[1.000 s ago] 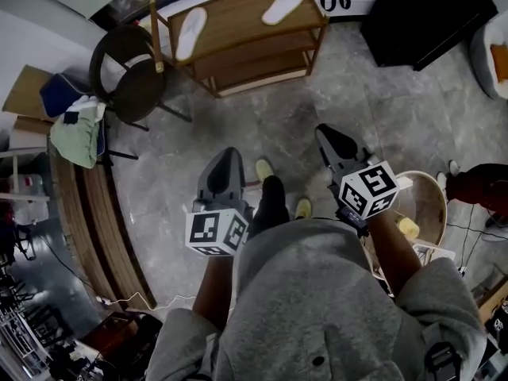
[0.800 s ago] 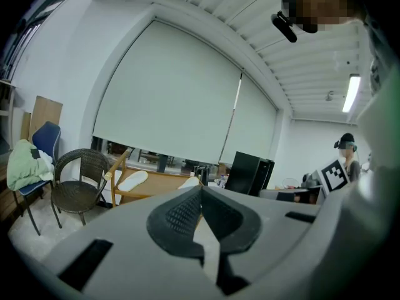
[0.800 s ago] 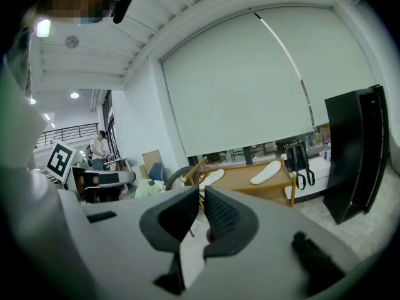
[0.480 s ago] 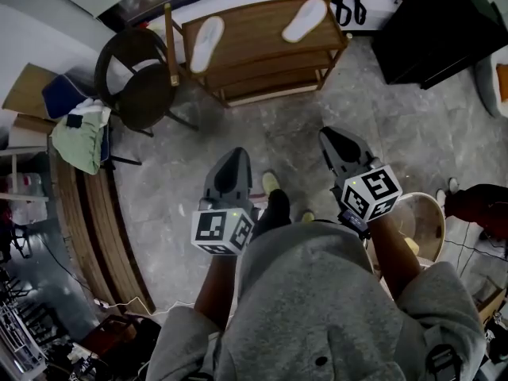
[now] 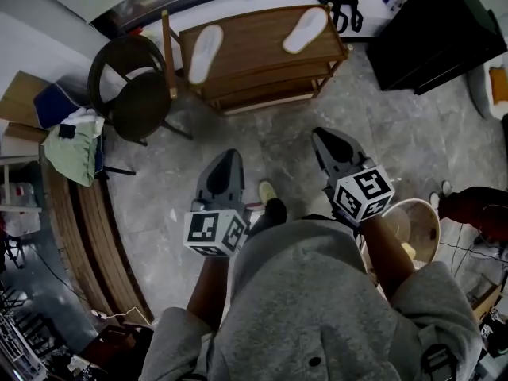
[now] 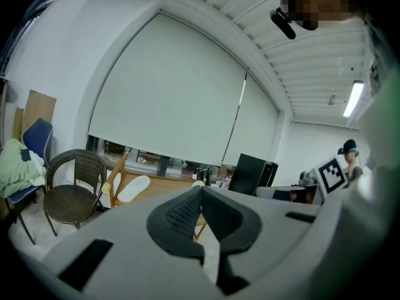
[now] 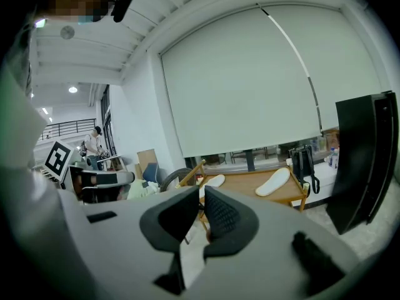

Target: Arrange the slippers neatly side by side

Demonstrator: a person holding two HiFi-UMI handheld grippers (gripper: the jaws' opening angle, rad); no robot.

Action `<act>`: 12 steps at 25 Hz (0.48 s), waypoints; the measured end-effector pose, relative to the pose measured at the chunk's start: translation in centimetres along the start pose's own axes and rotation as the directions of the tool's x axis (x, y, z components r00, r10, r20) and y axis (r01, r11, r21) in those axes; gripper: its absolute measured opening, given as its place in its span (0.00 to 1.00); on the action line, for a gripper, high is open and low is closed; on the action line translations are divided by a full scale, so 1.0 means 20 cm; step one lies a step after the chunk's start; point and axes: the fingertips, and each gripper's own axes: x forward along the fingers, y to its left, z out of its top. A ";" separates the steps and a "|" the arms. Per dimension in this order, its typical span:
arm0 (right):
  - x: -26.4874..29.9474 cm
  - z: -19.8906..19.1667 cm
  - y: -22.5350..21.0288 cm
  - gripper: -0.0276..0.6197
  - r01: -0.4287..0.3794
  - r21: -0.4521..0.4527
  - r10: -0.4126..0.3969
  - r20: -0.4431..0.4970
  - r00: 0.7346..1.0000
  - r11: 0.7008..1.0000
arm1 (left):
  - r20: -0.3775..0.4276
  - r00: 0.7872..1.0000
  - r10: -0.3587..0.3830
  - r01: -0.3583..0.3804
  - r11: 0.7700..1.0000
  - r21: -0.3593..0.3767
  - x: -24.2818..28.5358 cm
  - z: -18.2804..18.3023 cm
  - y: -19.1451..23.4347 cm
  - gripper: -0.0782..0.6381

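Two white slippers lie far apart on top of a wooden shelf [image 5: 254,42], the left slipper [image 5: 205,52] near its left end and the right slipper [image 5: 305,30] near its right end. Both grippers hang in the air well short of the shelf, over the floor. My left gripper [image 5: 228,155] is shut and empty; its jaws [image 6: 200,189] touch at the tip, with the left slipper [image 6: 131,188] beyond them. My right gripper [image 5: 324,136] is also empty, its jaws [image 7: 201,191] all but together. Both the left slipper [image 7: 214,180] and the right slipper [image 7: 275,181] show past it.
A dark wicker chair [image 5: 135,86] stands left of the shelf, with a green cloth [image 5: 71,145] beside it. A black cabinet [image 5: 432,30] is at the right and a black bag [image 7: 304,161] hangs off the shelf's right end. A round basket [image 5: 417,217] sits on the floor beside my right arm.
The shelf with the slippers has drifted lower in the head view, so it stands a little nearer. Both grippers stay shut and empty, held at about the same spots.
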 end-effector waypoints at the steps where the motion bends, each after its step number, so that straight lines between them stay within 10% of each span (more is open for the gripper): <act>1: 0.02 0.01 0.01 0.10 0.001 -0.006 -0.001 -0.001 1.000 1.000 | 0.001 1.000 -0.003 0.003 1.000 0.000 0.01 0.01 0.02 0.13; 12: 0.17 0.09 0.04 0.10 0.012 -0.045 -0.011 0.015 1.000 0.999 | 0.028 0.999 -0.018 0.017 1.000 0.011 0.06 0.11 0.16 0.13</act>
